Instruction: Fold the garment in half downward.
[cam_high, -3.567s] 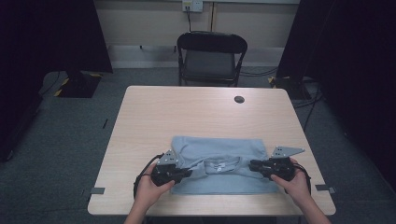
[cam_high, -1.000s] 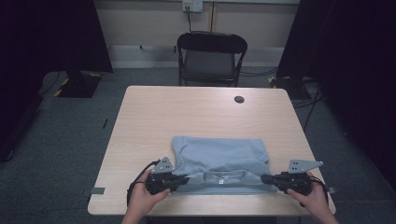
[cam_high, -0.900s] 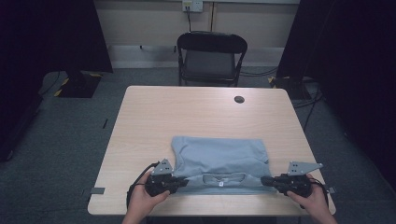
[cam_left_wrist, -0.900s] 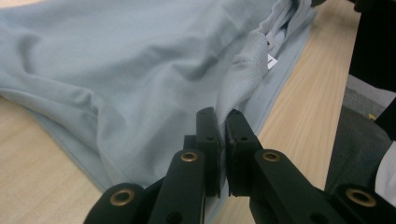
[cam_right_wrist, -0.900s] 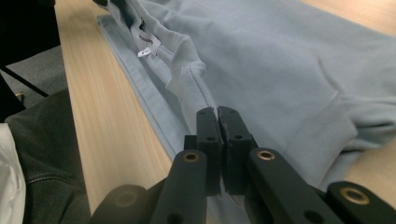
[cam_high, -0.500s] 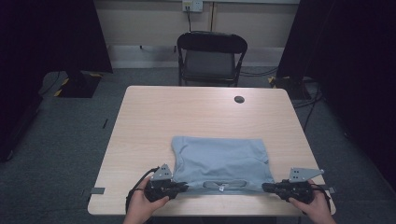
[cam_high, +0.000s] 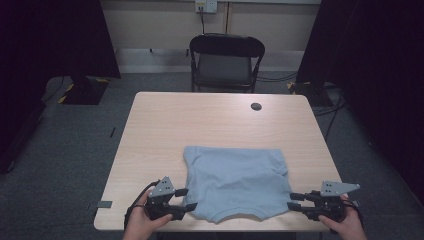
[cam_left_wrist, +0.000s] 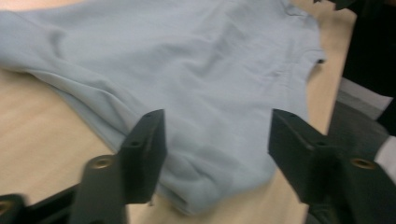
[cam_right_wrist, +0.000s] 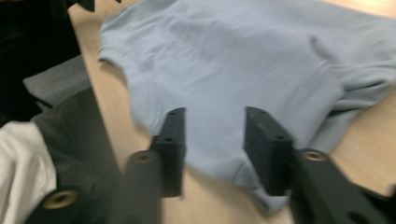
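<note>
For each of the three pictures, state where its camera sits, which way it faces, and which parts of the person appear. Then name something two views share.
High view: above the near table edge, facing forward and down on the wooden table; both hands, left gripper, right gripper.
Left gripper view: on that gripper, along its open jaws, over the light blue cotton T-shirt.
Right gripper view: likewise, from the opposite corner.
Shared: the T-shirt.

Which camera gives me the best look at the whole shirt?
The high view: the shirt lies whole on the table. The left gripper view and right gripper view each show a blurred near corner between open jaws.
</note>
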